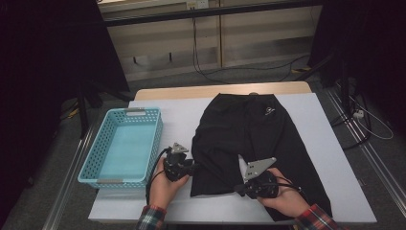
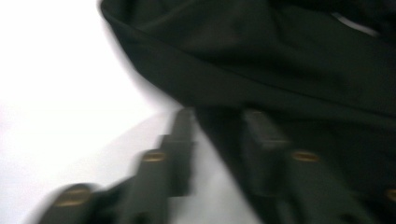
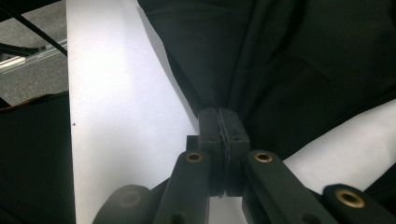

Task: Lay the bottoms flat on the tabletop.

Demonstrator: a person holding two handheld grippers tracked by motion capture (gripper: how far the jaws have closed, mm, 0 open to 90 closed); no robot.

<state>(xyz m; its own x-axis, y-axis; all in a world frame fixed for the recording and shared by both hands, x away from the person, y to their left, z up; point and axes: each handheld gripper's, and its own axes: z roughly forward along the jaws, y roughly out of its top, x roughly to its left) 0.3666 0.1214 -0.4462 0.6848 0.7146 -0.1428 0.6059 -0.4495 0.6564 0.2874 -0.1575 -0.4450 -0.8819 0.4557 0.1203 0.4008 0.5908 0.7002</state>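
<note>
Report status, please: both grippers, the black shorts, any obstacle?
Right gripper shut on black shorts. Left gripper open astride the shorts' edge, no grip yet. Blue basket sits aside, not in the way.

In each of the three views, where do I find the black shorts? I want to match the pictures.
High view: the black shorts lie spread in the middle of the white table, right of the blue basket.
Left gripper view: upper and right part, blurred.
Right gripper view: upper right, cloth pinched in the right gripper.
Shared landmark: the white table surface beside the cloth.
</note>
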